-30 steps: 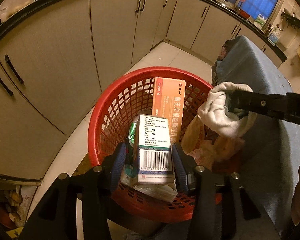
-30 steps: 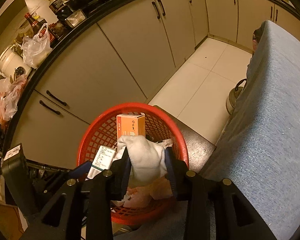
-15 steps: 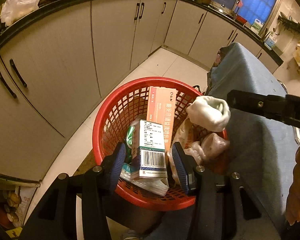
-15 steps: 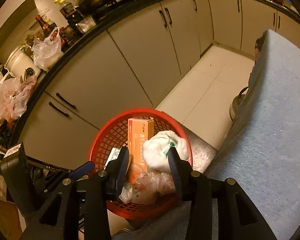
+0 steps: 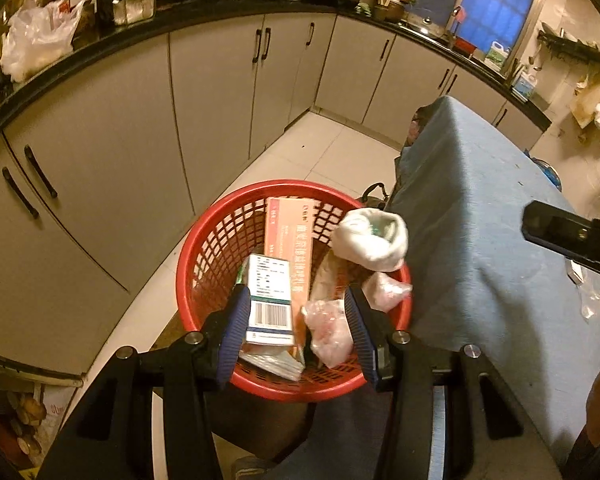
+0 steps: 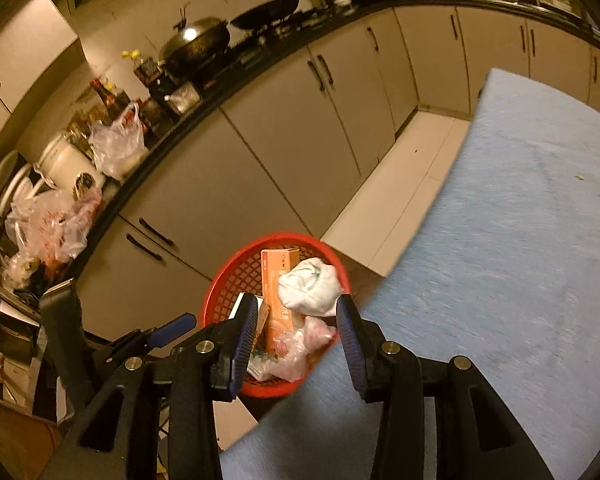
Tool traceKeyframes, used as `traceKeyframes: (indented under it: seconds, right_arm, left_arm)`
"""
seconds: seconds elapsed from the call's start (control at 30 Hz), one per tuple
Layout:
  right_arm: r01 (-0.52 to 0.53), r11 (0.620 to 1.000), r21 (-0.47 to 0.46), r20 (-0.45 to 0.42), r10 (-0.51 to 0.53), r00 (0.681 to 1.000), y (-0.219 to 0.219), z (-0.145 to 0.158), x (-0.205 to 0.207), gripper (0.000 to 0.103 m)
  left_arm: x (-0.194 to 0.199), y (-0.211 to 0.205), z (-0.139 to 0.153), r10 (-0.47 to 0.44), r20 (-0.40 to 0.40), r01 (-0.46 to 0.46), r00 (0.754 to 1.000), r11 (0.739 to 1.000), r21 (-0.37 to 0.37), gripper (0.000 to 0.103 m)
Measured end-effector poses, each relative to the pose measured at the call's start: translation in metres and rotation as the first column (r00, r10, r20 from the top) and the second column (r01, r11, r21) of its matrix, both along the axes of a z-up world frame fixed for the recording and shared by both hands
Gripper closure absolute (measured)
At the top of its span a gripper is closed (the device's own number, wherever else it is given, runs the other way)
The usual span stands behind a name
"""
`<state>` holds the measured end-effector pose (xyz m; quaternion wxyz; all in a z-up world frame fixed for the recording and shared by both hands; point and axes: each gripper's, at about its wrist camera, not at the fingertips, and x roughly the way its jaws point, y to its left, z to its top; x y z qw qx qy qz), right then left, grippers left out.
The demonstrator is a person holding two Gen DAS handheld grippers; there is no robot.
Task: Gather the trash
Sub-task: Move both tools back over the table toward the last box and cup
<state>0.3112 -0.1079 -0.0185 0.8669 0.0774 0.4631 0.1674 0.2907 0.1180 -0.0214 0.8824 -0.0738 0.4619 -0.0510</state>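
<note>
A red mesh basket [image 5: 216,240] [image 6: 236,276] stands on the floor beside the table. In it are an upright orange box [image 5: 290,240] [image 6: 278,276], a white box with a barcode [image 5: 269,296], a white cloth wad [image 5: 370,240] [image 6: 310,288] on the right rim side, and crumpled clear plastic [image 5: 328,328] [image 6: 296,344]. My left gripper [image 5: 296,328] is open above the basket, empty. My right gripper [image 6: 296,332] is open and empty, higher above the basket; one of its fingers [image 5: 568,236] shows at the right in the left wrist view.
A table with a blue cloth [image 5: 480,220] [image 6: 520,240] runs along the right of the basket. Grey kitchen cabinets [image 5: 220,112] [image 6: 300,140] stand behind, with a cluttered black counter [image 6: 112,136]. White floor tiles [image 5: 324,152] lie between cabinets and table.
Both grippers let go: the barcode box and the white cloth wad dropped into the basket. Both grippers have risen and pulled back, the right one farther.
</note>
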Motion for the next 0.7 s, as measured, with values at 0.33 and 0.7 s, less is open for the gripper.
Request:
traceKeyframes:
  seconds: [0.33, 0.7]
  right_arm:
    - [0.149, 0.987, 0.062, 0.081, -0.154, 0.985, -0.106, 0.043, -0.065, 0.059]
    - [0.412, 0.908, -0.071, 0.215, -0.389, 0.896, -0.305, 0.086, -0.11, 0.046]
  left_arm:
    - [-0.021, -0.043, 0.037, -0.091, 0.058, 0.09, 0.994, 0.996, 0.013, 0.054]
    - [-0.038, -0.135, 0.057, -0.268, 0.073, 0.265, 0.961, 0.963, 0.059, 0.05]
